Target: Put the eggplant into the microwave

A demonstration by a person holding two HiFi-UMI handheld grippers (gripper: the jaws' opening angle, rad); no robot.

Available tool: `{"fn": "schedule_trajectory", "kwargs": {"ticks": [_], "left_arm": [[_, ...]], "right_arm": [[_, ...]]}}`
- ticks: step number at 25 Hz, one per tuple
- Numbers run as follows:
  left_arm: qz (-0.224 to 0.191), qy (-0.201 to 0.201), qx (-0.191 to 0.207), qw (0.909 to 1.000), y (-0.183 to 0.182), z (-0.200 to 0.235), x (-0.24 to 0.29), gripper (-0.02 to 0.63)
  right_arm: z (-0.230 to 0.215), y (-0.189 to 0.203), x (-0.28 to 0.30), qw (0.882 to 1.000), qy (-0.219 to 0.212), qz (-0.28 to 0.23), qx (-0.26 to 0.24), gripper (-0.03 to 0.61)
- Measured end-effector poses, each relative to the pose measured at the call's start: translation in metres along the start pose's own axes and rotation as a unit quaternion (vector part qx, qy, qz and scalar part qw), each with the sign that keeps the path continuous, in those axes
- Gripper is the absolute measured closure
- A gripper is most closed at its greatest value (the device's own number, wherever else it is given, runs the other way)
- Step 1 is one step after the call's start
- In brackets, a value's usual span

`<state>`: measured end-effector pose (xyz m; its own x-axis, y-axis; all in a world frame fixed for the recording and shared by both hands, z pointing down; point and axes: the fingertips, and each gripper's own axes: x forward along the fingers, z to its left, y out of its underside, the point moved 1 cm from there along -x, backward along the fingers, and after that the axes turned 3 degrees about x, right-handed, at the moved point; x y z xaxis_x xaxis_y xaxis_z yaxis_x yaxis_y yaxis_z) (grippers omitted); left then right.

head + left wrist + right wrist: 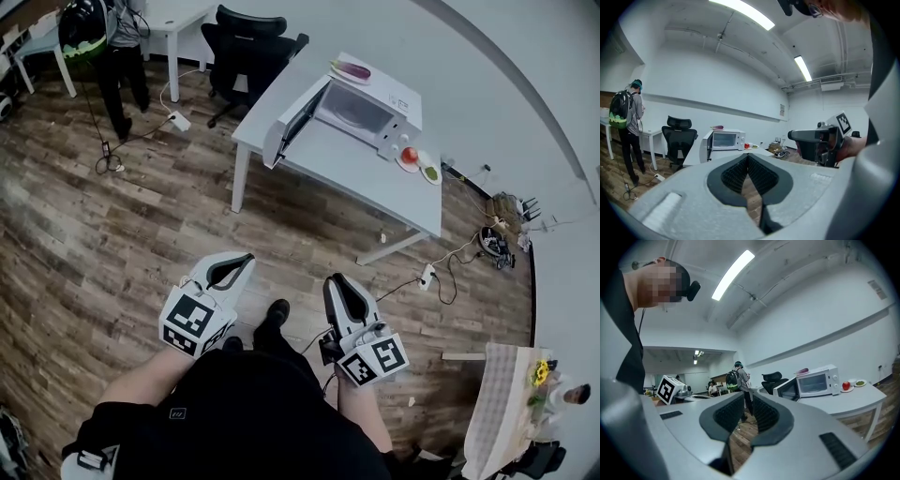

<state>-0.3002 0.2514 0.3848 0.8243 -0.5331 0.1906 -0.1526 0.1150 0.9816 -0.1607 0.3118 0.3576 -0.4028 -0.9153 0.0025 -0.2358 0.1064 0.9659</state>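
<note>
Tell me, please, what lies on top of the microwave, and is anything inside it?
On the microwave lies the eggplant, on a small plate. Its door stands open; the visible part of the chamber looks empty, but the roof covers the rest.

You hold both grippers level at lower centre of the head view: left gripper with jaw tips together, right gripper with jaws slightly parted, both empty.

no legible text, no brands, no numbers, no signs readable
</note>
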Motion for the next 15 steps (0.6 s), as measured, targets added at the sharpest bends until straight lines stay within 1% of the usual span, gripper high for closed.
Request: {"fn": "schedule_trajectory", "kwargs": {"ticks": [7, 11, 15], "left_arm": [[0.005, -0.002, 0.006, 1.0, -0.011, 0.012, 0.044, 0.604], [0.009, 0.005, 0.001, 0.9999, -0.017, 0.016, 0.085, 0.604], [0.011, 0.0, 0.005, 0.9999, -0.027, 0.022, 0.125, 0.604]], "right_arm": [[-0.047, -0.001, 0.021, 1.0, -0.005, -0.003, 0.016, 0.523], [-0.081, -0.005, 0.034, 1.0, -0.008, 0.0, 0.015, 0.523], [-0.121, -0.012, 0.048, 1.0, -0.013, -0.001, 0.024, 0.523]]}}
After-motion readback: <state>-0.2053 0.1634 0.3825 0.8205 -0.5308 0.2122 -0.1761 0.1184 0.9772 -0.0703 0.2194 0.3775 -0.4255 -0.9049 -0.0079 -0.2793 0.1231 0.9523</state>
